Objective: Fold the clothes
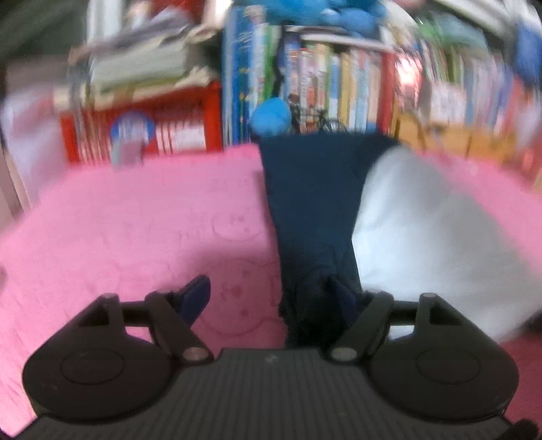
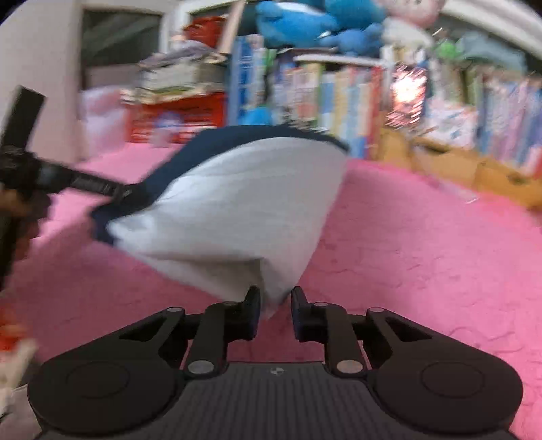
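On the pink fleece blanket, which covers the whole work surface in both wrist views, lies a garment in two colours: a navy part and a white part. In the left wrist view the navy cloth runs as a long strip from the far edge of the blanket down toward the camera, and the white cloth bulges beside it on the right, blurred. The left gripper stands with its jaws wide apart. Its left finger, tipped with a blue pad, is over bare blanket, clear of the cloth. The near end of the navy strip bunches up against the right finger; whether that finger touches it I cannot tell, but nothing is pinched between the two.

In the right wrist view the white cloth is lifted off the blanket and billows like a sail, with the navy cloth showing as a border along its top and left edge. Its lowest corner hangs down into the narrow gap of the right gripper, whose jaws are nearly closed around that corner; a sliver of gap shows on the right side, so a firm pinch cannot be confirmed. At the left edge the other gripper reaches in to the garment's navy corner.

Behind the blanket stand rows of children's books, with blue plush toys on top.
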A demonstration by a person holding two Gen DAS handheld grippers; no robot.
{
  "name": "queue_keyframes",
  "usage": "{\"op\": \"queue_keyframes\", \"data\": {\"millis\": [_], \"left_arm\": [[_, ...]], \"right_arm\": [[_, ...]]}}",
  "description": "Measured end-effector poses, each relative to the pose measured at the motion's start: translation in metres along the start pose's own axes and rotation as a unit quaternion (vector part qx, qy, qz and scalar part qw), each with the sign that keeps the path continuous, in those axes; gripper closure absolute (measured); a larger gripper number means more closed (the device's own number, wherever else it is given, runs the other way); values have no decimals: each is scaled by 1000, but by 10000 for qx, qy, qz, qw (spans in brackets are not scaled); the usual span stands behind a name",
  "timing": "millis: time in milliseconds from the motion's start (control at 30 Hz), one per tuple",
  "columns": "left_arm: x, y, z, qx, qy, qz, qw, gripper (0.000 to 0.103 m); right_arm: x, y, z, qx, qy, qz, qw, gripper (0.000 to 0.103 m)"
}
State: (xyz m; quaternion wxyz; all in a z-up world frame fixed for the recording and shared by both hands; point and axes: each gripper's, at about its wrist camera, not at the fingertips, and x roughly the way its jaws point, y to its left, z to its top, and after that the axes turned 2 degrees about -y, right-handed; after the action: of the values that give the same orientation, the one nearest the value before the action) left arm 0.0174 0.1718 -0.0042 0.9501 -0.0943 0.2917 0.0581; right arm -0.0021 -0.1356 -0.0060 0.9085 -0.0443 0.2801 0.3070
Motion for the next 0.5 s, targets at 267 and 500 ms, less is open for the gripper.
{"op": "queue_keyframes", "data": {"millis": [267,500], "left_arm": [[16,2,100,-508,59,-1277,9905,29],[141,-61,165,-820,938,-1744,9768,29]], "right_arm": [[15,-122,56,1778,-168,1129,9774,44],[160,-164,109,2139,117,855,9730,38]]}}
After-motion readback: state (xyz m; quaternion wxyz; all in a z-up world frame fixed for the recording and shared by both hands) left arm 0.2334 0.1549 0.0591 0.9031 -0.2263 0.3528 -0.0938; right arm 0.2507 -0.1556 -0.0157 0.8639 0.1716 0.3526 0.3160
